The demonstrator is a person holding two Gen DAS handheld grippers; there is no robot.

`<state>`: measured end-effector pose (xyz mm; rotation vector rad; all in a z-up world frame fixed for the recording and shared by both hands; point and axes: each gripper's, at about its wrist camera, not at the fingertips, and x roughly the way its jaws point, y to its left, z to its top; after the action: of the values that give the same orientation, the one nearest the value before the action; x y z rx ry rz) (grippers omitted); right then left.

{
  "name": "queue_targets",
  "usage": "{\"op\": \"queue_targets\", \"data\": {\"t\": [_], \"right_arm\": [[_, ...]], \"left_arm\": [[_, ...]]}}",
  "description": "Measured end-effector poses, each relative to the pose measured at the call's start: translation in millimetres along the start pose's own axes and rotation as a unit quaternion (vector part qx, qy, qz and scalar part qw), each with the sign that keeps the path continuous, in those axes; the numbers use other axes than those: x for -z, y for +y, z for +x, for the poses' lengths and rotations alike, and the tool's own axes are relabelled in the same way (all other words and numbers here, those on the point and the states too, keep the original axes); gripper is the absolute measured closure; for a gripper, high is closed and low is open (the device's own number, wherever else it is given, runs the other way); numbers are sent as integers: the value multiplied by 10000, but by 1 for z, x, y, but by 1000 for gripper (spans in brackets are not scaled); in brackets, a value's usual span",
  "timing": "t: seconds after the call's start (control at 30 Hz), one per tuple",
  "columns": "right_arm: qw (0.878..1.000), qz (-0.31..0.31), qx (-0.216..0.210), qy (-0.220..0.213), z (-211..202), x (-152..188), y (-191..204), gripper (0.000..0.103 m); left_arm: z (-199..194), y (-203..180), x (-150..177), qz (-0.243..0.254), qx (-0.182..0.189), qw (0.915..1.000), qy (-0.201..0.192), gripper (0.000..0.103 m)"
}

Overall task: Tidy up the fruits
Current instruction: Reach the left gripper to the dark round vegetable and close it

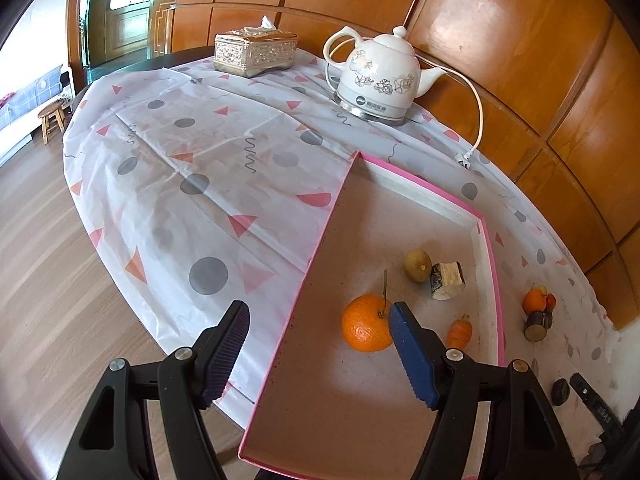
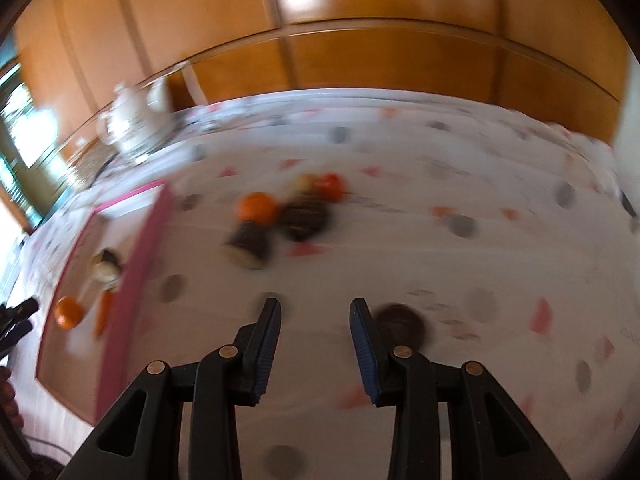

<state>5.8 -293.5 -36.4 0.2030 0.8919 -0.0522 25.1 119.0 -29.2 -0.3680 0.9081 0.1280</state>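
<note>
Four things sit in the pink-rimmed tray [image 1: 486,240] as the left wrist camera looks down: an orange [image 1: 366,322] with its stem up, a small carrot [image 1: 459,331] to its right, and toward the tray's far end a greenish-brown fruit [image 1: 418,265] touching a cut wood block [image 1: 448,281]. Left gripper [image 1: 318,354] hangs over the tray's near end, jaws wide and nothing between them — its right pad overlaps the orange's edge in the picture, but whether it touches I cannot tell. Outside the tray's right wall, on the patterned tablecloth [image 1: 192,208], a little cluster waits: a small orange fruit [image 1: 534,300] with a red one [image 1: 551,301] beside it, and a dark log piece [image 1: 538,326]. Beyond the tray's far corner stand a white kettle [image 1: 380,76] and a tissue box [image 1: 256,52].

Over to the right wrist camera — heavily blurred. Right gripper [image 2: 315,350] is above bare cloth to the right of the tray [image 2: 140,256], jaws set narrow and empty. A dark round thing [image 2: 404,326] lies just past its right finger. Farther on, the loose cluster shows as an orange blob [image 2: 258,207], a red one [image 2: 330,186] and dark chunks [image 2: 304,216]; detail is lost.
</note>
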Motion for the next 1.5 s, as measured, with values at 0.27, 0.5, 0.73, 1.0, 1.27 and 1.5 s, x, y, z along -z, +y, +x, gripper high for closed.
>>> {"op": "queue_targets", "data": {"t": [0.27,0.5,0.73,1.0,1.27,1.5], "right_arm": [[9946,773,688,-111,-8,11,-69,67],[9790,1447,1421,-207,-10,22,-122,67],[9525,2125,2166,-256,-10,39,-167,67],[9416,2150,2543,-498,-6,44,-178,56],[9417,2110,2535,-662,-1,44,-176,40],[9434,2043,2521,-686,1,45,-172,34]], "left_arm": [[-2,-12,1,186,8,9998,-32,31],[-6,-32,1,499,106,9987,-85,31],[-6,-60,1,903,308,9954,-41,31],[-2,-116,11,1681,818,9822,188,31],[10,-197,36,2803,1603,9443,633,31],[20,-275,80,3692,2222,8969,997,32]]}}
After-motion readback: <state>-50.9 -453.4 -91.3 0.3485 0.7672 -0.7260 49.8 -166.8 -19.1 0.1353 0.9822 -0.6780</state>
